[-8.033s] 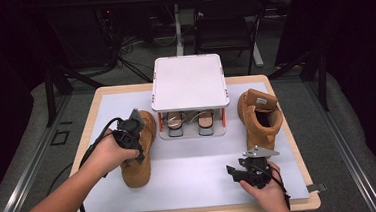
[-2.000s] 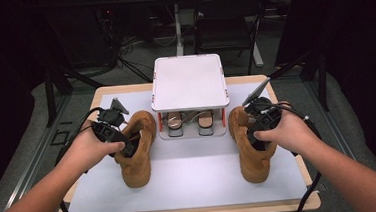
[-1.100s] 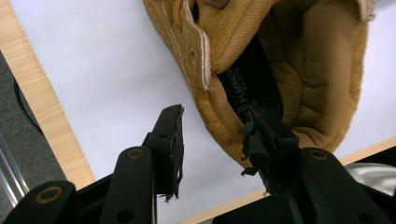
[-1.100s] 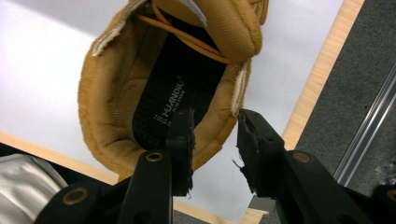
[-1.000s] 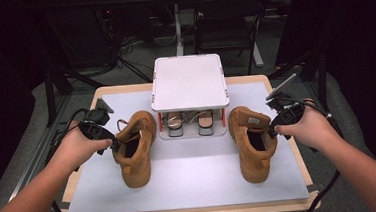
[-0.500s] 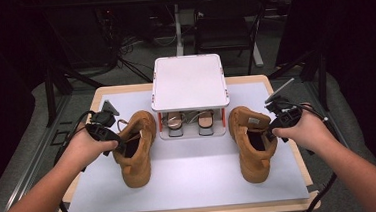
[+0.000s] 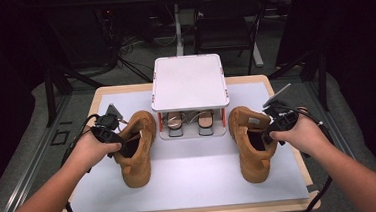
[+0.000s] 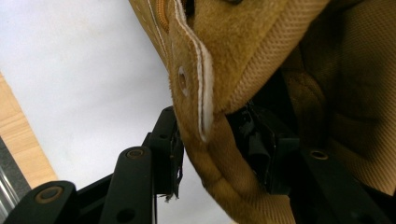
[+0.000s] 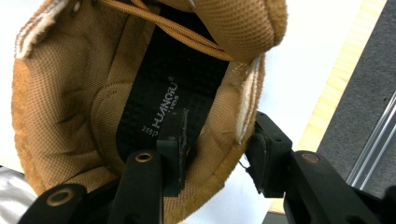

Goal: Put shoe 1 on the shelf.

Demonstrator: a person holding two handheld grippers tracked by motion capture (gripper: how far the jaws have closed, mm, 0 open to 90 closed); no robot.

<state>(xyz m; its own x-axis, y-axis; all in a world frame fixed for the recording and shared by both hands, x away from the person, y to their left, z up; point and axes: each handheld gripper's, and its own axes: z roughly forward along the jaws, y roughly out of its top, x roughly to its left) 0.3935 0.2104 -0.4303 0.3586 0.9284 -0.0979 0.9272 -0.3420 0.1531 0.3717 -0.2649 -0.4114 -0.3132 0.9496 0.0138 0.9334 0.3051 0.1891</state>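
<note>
left gripper: jaws astride padded collar of left tan suede lace-up boot, clamped on it | right gripper: jaws straddle collar of right tan suede boot, just opening, pads slightly off | both boots upright on white mat | behind, between them: white two-tier shoe rack holding sandals

A lab: a dark room, a wooden table on aluminium framing, loose cables, an office chair behind.
</note>
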